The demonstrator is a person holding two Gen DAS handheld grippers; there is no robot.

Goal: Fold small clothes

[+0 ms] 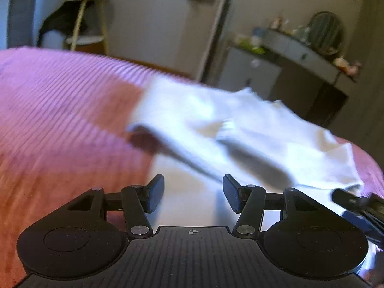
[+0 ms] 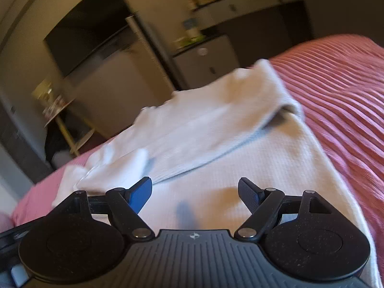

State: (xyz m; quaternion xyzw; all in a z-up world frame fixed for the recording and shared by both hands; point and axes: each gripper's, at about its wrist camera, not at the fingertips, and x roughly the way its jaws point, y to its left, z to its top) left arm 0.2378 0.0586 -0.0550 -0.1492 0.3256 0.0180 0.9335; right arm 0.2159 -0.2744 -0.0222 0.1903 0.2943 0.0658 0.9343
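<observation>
left gripper [image 1: 193,195] jaws apart, empty, over the cloth's near edge | right gripper [image 2: 195,195] jaws wide, empty, likewise | cloth [image 2: 216,158] on bed [image 2: 336,91], far part folded over | step: mid-fold | next: regrip an edge

Black gripper [image 1: 193,193], blue pads [image 2: 140,195]
</observation>
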